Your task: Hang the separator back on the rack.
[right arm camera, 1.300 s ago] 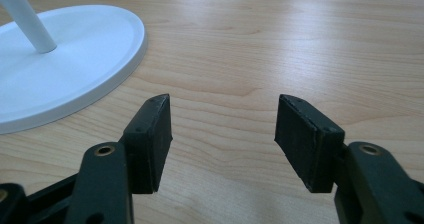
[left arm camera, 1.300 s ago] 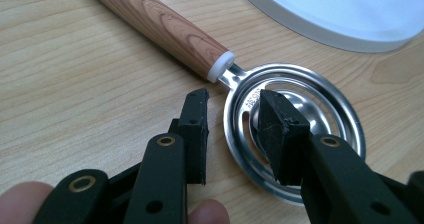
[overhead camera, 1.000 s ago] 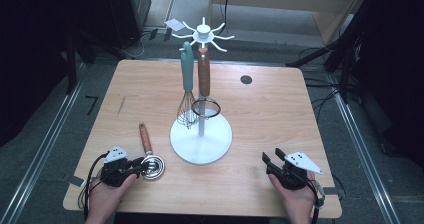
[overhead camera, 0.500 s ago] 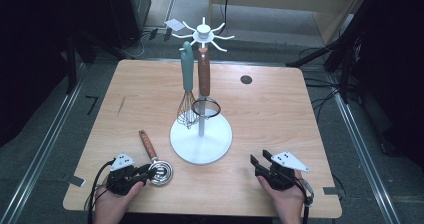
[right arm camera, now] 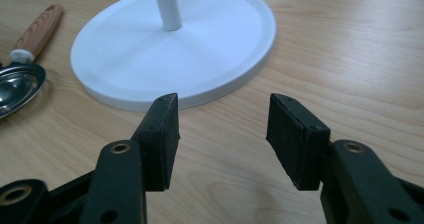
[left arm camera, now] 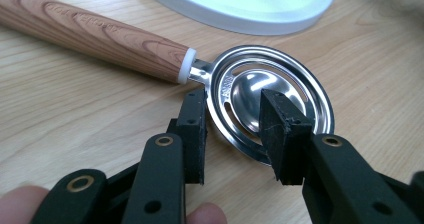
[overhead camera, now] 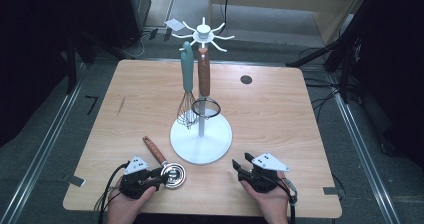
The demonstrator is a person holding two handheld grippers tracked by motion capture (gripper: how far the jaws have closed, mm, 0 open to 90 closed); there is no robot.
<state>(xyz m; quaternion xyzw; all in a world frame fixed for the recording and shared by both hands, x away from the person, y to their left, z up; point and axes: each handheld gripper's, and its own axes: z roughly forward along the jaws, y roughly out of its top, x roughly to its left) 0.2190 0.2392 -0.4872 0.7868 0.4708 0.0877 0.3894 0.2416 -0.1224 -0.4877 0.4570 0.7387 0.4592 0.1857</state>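
2 jaws of the left gripper (left arm camera: 232, 136) straddle the egg separator (left arm camera: 270, 101) rim, having just been opening, pads apparently off it. Reclosing could skid the steel bowl toward the white stand base (left arm camera: 240, 4) just ahead. The right gripper (right arm camera: 222, 134) gapes empty over bare table (right arm camera: 350, 59).

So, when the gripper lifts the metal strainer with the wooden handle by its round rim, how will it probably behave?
The strainer looks stiff, being polished metal, so it should not bend. Its shiny rim is probably slippery against the left gripper pads. The long wooden handle sticks out sideways, so, gripped at the rim, it may sag or swing down.
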